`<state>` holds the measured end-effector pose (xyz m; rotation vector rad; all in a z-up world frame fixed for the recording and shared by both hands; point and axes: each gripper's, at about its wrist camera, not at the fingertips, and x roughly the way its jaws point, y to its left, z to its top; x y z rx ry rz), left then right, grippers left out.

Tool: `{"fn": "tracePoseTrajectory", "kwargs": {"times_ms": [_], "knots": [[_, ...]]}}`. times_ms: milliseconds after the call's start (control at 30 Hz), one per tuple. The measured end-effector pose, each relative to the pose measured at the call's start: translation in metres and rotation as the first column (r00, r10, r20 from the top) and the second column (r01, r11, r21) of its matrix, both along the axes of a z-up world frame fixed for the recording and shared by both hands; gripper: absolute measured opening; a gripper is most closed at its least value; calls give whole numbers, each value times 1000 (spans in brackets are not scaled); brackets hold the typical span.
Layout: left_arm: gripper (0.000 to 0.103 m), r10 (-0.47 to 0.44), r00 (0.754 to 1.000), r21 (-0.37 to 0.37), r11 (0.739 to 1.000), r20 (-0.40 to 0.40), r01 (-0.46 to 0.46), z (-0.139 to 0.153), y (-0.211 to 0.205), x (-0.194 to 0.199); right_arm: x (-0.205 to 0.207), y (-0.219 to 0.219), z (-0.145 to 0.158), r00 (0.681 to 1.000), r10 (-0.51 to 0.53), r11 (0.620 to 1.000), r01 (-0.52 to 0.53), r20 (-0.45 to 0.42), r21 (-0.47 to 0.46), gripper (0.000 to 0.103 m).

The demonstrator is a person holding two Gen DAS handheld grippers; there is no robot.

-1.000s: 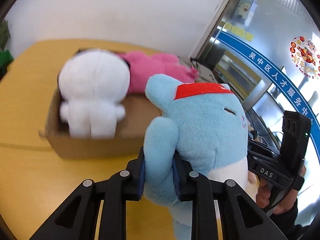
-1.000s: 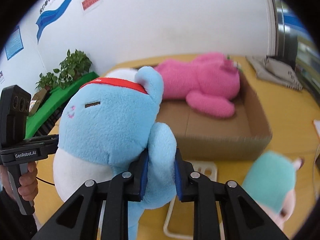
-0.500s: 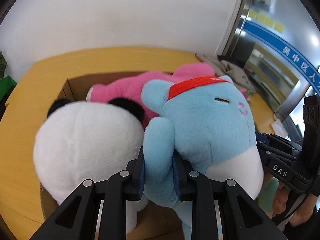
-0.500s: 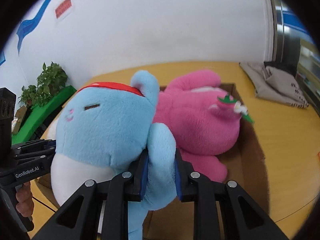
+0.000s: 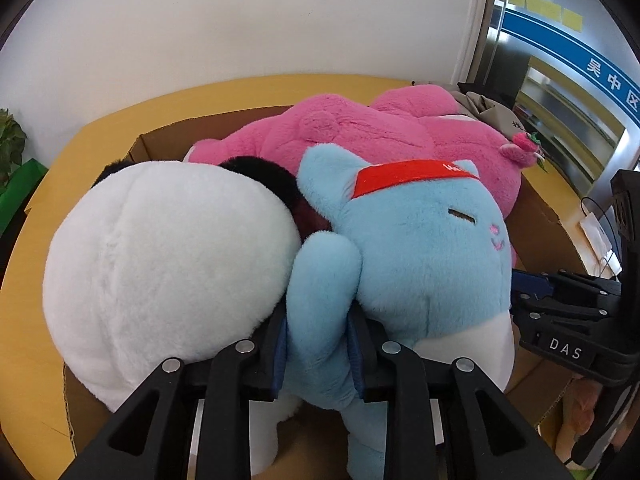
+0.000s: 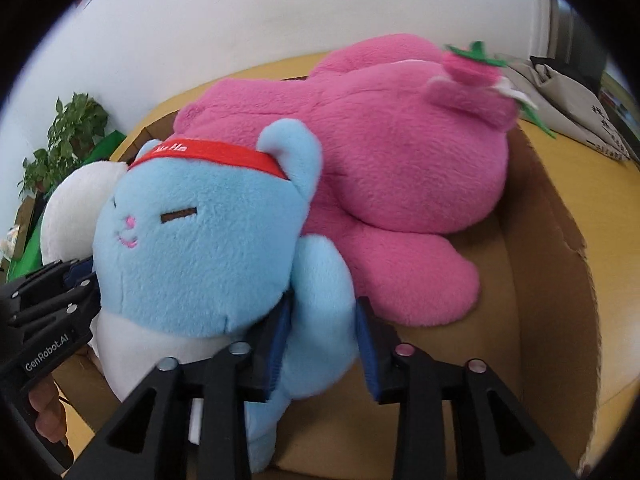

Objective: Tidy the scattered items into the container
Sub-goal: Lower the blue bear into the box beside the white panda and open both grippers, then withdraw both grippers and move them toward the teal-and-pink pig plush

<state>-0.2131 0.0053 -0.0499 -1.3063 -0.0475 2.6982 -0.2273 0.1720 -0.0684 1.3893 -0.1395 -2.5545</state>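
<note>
Two grippers, left (image 5: 318,346) and right (image 6: 323,350), are opening off the blue toy's (image 5: 420,256) arms; spread fully, then withdraw straight from the box (image 6: 556,248), lower right.

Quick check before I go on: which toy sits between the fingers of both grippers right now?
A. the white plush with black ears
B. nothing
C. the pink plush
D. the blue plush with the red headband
D. Each arm of the blue plush lies between a gripper's opening jaws, left gripper and right gripper, over the cardboard box.
</note>
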Motion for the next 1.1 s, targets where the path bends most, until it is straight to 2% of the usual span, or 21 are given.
{"fn": "tracePoseTrajectory", "kwargs": {"times_ms": [67, 133, 200, 267, 300, 467, 667, 1100], "knots": [[38, 4, 1000, 35, 999, -1, -4, 7, -7, 11, 12, 7, 6, 1000, -19, 1000, 19, -15, 0, 66], [52, 15, 1000, 58, 998, -17, -14, 17, -12, 31, 26, 12, 15, 998, -30, 1000, 30, -54, -5, 76], [79, 47, 997, 48, 998, -60, -44, 30, -15, 55, 44, 18, 24, 997, -25, 999, 23, -78, -35, 77], [90, 75, 992, 40, 997, -105, -71, 42, -19, 80, 61, 24, 34, 995, -37, 997, 31, -90, -65, 78], [93, 83, 989, 45, 996, -123, -78, 47, -20, 92, 69, 28, 38, 994, -42, 996, 34, -98, -79, 78], [100, 100, 978, 61, 994, -183, -91, 63, -27, 150, 103, 35, 54, 992, -51, 994, 39, -118, -102, 78], [102, 114, 970, 18, 993, -213, -113, 63, -19, 187, 135, 19, 63, 987, -48, 999, 46, -156, -15, 78], [102, 113, 969, 41, 993, -219, -106, 61, -14, 213, 177, 2, 62, 975, -64, 991, 87, -212, 102, 78]]}}
